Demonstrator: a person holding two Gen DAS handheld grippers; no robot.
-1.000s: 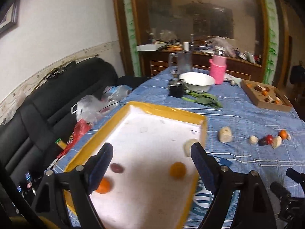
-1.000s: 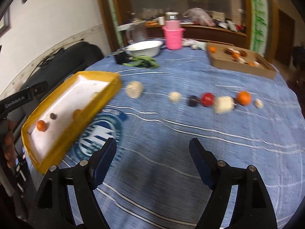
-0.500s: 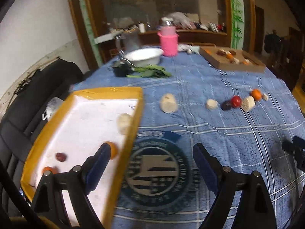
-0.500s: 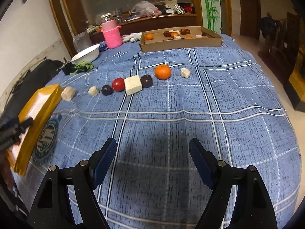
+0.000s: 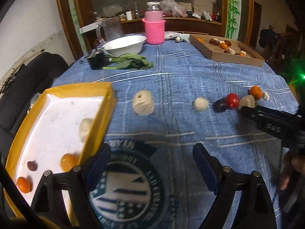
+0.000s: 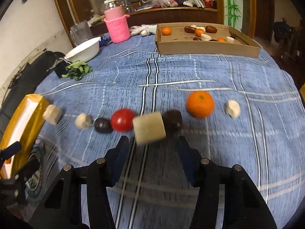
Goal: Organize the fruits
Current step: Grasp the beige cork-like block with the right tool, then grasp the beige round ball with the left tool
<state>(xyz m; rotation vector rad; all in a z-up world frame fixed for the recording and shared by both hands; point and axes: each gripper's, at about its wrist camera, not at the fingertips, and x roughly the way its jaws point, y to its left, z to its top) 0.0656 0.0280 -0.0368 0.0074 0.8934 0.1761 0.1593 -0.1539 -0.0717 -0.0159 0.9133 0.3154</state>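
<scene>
- The right gripper (image 6: 151,146) has swung over from the yellow tray (image 6: 28,126); its fingers are closing, nothing pinched yet.
- The pale cube (image 6: 149,130) sits just ahead, at twelve o'clock.
- The left gripper (image 5: 151,167) stays wide and empty.

tablecloth (image 6: 190,72): woven cloth, matt | box (image 6: 200,46): cardboard | tomato (image 6: 122,119): glossy | bowl (image 5: 124,44): smooth, glossy

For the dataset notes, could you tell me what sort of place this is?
Probably a home dining room: a table under a blue plaid cloth, a cluttered wooden sideboard behind, and a black chair alongside.
</scene>
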